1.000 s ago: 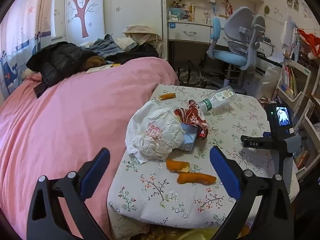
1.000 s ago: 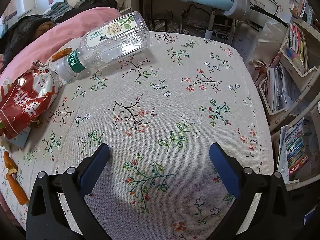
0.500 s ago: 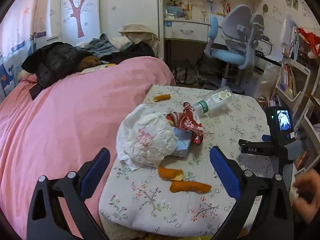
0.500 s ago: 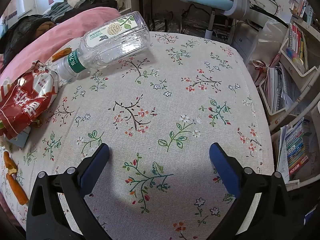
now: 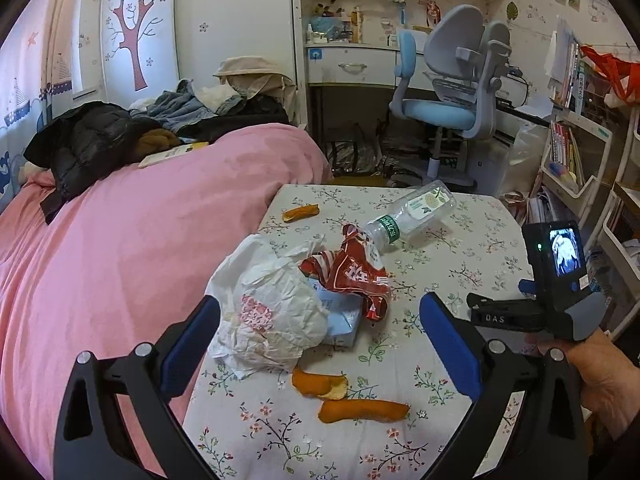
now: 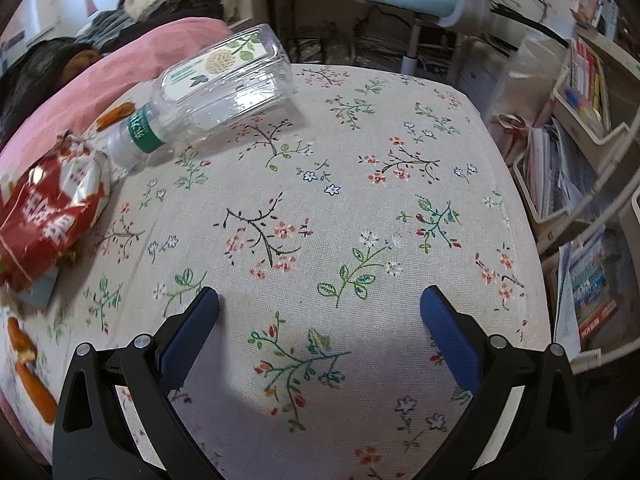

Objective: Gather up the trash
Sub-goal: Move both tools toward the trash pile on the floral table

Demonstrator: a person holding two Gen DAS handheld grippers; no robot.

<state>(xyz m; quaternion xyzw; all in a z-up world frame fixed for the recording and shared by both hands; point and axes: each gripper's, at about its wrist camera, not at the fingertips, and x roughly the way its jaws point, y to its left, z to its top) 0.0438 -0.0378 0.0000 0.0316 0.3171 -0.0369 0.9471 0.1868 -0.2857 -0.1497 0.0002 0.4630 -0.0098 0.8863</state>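
Trash lies on a floral-cloth table (image 5: 460, 240): a crumpled white plastic bag (image 5: 272, 304), a red snack wrapper (image 5: 356, 276) over a light blue box (image 5: 340, 320), a clear plastic bottle (image 5: 416, 208) on its side, and orange peels (image 5: 320, 384) (image 5: 300, 212). My left gripper (image 5: 320, 332) is open, above the table's near edge, facing the bag. My right gripper (image 6: 320, 320) is open and empty over bare cloth; the bottle (image 6: 216, 88) and wrapper (image 6: 48, 212) lie to its left. The right gripper's body (image 5: 556, 280) shows in the left wrist view.
A pink bed (image 5: 120, 240) with piled clothes (image 5: 100, 136) adjoins the table's left side. A blue-grey desk chair (image 5: 452, 96) and a desk stand behind the table. Shelves with books (image 6: 580, 120) stand at the right.
My left gripper has moved forward and right toward the table, so the trash looks nearer. My right gripper has shifted slightly; the hand holding it now shows in the left view.
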